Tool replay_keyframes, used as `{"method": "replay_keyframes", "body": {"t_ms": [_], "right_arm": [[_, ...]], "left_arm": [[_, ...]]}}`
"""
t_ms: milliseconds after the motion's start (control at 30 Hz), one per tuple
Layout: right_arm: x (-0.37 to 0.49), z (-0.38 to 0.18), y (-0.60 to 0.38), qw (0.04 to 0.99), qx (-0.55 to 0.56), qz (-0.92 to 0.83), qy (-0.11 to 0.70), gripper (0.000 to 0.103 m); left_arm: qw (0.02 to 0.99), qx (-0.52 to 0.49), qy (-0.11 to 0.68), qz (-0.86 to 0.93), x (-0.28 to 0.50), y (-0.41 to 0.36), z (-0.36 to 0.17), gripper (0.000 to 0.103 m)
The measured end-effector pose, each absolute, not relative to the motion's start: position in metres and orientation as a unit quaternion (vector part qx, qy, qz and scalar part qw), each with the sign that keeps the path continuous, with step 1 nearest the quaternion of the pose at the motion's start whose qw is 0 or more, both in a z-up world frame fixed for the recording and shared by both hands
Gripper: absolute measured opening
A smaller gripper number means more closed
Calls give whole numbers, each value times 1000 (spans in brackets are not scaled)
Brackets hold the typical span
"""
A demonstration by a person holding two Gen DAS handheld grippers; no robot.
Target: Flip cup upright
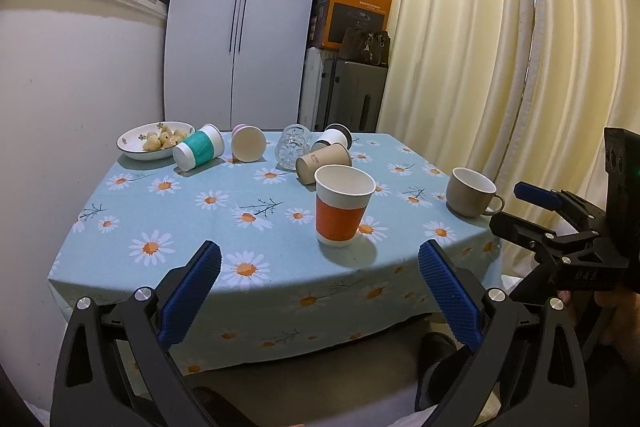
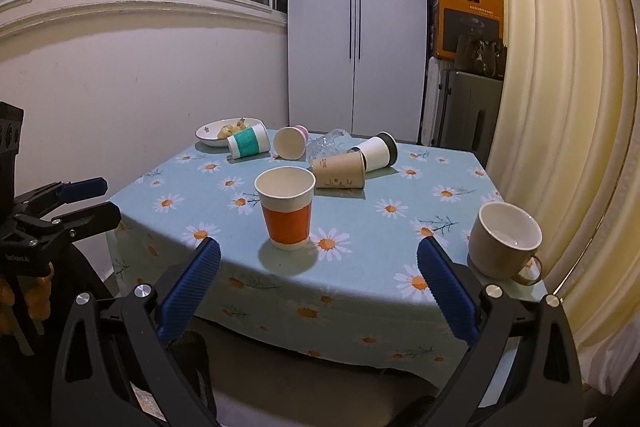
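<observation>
An orange-banded paper cup (image 1: pixel 343 205) (image 2: pixel 286 207) stands upright near the table's front edge. A beige mug (image 1: pixel 472 192) (image 2: pixel 505 241) stands upright at the front right. Further back, lying on their sides: a teal-banded cup (image 1: pixel 199 147) (image 2: pixel 248 141), a pink cup (image 1: pixel 248 143) (image 2: pixel 291 142), a clear glass (image 1: pixel 293 146) (image 2: pixel 329 143), a brown paper cup (image 1: pixel 323 162) (image 2: pixel 340 171) and a white cup with a dark lid (image 1: pixel 333 138) (image 2: pixel 376 151). My left gripper (image 1: pixel 320 267) and right gripper (image 2: pixel 319 265) are both open and empty, held before the front edge.
A bowl of snacks (image 1: pixel 154 141) (image 2: pixel 224 131) sits at the table's back left. The table (image 1: pixel 160 211) wears a blue daisy cloth. A wall is on the left, a white cabinet (image 1: pixel 236 19) behind, curtains (image 1: pixel 500 47) on the right.
</observation>
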State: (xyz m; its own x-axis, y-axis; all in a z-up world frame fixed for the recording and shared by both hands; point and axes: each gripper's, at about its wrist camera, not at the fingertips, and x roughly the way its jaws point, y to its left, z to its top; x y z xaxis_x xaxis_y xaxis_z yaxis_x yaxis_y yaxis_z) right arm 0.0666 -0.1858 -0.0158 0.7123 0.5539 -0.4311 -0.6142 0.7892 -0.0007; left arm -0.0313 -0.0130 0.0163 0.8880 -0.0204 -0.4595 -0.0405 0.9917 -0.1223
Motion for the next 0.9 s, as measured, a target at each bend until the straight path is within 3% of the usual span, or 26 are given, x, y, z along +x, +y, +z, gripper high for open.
{"method": "replay_keyframes", "body": {"t_ms": [900], "right_arm": [[71, -18, -186, 923, -73, 313, 212, 98]], "left_arm": [[967, -52, 251, 8, -26, -22, 12, 97]]}}
